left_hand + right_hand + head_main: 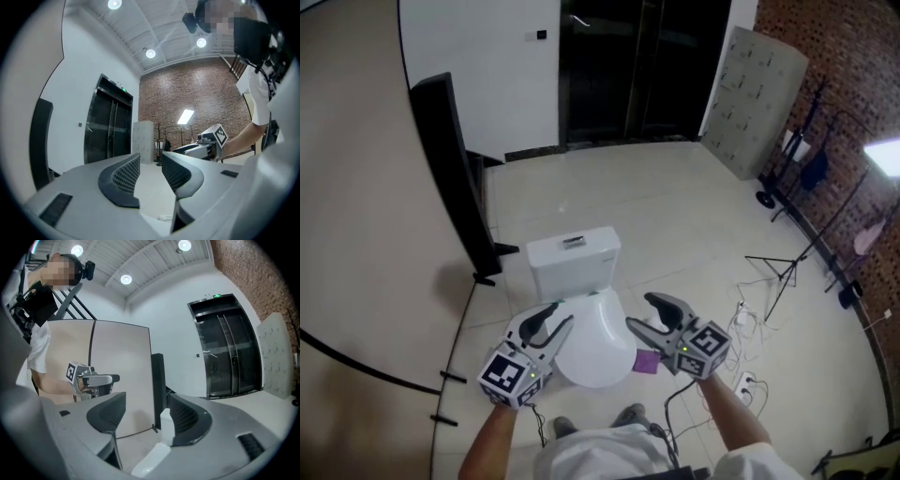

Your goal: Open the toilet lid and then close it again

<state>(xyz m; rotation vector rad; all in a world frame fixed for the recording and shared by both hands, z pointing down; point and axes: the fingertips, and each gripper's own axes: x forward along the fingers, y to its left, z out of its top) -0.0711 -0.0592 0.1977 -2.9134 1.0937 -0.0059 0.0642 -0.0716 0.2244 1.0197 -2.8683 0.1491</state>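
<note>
Two claws flank the white lid (pixel 598 349), which lies shut in front of the tank (pixel 574 255). The left claw (pixel 562 315) is at its left edge and the right claw (pixel 638 310) at its right, both gaping and empty, probably poised so either can catch the rim.

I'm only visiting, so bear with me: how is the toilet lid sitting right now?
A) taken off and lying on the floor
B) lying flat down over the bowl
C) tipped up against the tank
B: in the head view the toilet lid is a smooth white oval lying flat in front of the tank, and no open bowl shows.
</note>
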